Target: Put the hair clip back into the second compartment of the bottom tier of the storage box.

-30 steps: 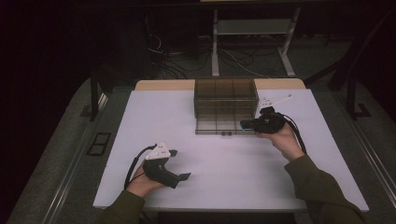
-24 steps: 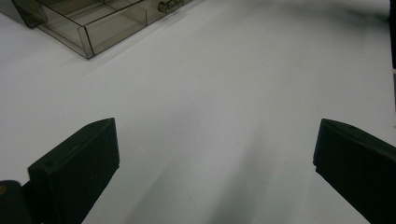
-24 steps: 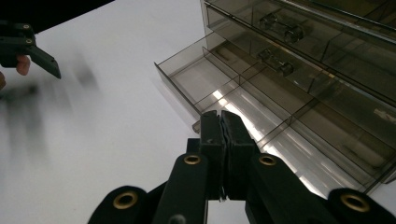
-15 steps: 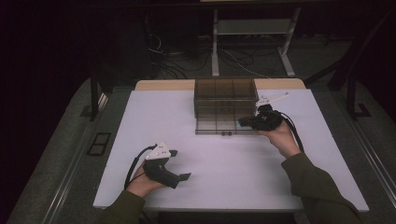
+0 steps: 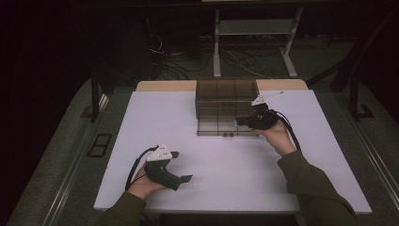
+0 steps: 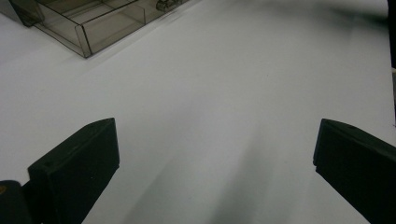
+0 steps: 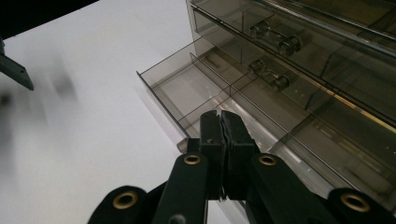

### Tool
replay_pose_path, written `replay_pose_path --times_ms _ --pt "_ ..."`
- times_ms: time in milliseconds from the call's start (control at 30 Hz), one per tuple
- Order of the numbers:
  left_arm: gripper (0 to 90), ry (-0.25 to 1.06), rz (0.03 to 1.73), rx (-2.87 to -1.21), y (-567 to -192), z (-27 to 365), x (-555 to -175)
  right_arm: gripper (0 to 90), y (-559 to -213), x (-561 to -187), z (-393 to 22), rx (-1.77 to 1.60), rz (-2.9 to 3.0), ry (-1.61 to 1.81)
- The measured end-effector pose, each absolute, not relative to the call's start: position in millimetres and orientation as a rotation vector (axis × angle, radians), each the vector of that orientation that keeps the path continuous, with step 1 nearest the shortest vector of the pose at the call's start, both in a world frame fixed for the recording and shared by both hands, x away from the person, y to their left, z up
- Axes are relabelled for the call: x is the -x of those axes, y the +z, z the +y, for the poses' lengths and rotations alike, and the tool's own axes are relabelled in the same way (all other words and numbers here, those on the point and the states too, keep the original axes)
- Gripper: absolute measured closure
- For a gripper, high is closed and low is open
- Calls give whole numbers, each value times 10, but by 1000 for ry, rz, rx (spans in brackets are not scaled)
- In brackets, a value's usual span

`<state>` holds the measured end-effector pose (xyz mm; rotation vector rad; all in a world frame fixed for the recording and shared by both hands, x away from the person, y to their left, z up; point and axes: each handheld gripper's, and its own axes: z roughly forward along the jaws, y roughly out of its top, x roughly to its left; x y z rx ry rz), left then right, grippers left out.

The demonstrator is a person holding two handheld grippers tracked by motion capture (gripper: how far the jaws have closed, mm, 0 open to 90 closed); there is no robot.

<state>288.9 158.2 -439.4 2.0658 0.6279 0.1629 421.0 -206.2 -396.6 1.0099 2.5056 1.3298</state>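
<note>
A smoky see-through drawer cabinet [image 5: 226,101] stands at the back middle of the white table [image 5: 155,117]. Its lowest drawer [image 7: 187,88] is pulled out and has divided, bare compartments. My right gripper [image 5: 239,122] is at the cabinet's front right. Its jaws are shut tight over the drawer's front edge [image 7: 219,116], and I see nothing between them. A tiny blue speck shows by its tips in the high view; I cannot tell what it is. My left gripper [image 5: 182,165] rests near the table's front left, open and with nothing in it [image 6: 215,154].
Small dark parts [image 7: 271,77] lie in the upper drawers. Drawer knobs [image 5: 228,135] stick out at the cabinet's front. From the left gripper view the cabinet [image 6: 93,23] is far off at the top left. A dark floor with cables lies beyond the table.
The right gripper has barely shifted at the cabinet's front and stays shut. The left gripper has not moved.
</note>
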Motion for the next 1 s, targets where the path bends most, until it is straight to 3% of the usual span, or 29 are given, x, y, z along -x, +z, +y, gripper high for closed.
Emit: replay_pose_path --times_ms 1000 --pt "0 159 624 -2066 -4395 1580 -2888 869 -4255 -4503 -1683 -1025 2586 1161"
